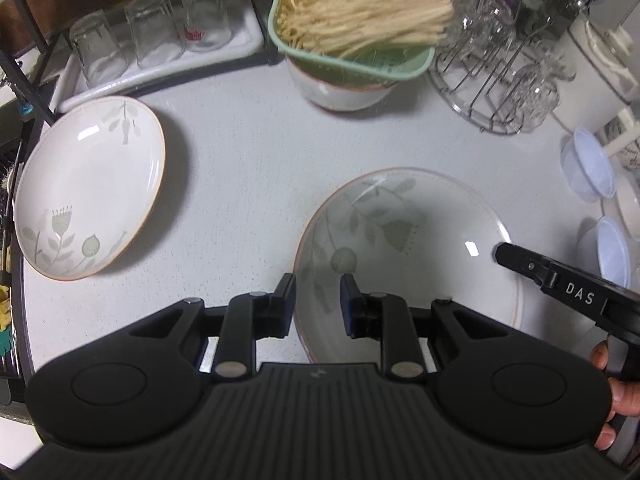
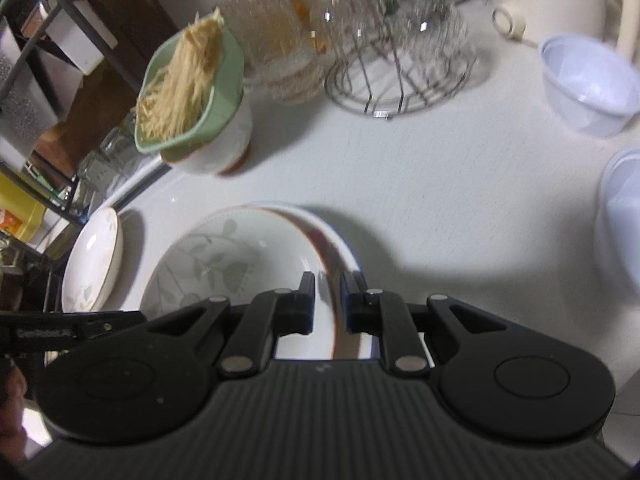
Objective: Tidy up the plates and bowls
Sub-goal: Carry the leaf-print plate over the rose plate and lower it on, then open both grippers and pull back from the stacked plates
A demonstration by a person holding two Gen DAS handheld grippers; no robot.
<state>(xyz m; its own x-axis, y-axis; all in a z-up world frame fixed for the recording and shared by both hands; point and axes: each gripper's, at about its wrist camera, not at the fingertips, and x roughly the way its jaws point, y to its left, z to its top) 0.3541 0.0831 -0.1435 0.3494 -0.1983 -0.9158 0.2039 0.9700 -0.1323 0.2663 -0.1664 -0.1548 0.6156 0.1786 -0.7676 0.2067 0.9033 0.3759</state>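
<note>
Two white plates with green leaf prints lie on the white counter. The near plate sits right in front of my left gripper, whose jaws straddle its left rim with a gap on both sides. My right gripper straddles the same plate's right rim; its pads look closed on the rim. The right gripper's finger shows over the plate's right side in the left wrist view. The second plate lies to the left, also seen in the right wrist view. Clear plastic bowls stand at the right.
A green colander of pale noodles rests on a white bowl at the back. A wire rack with glasses is back right. Upturned glasses stand on a white tray back left. A black shelf frame borders the left.
</note>
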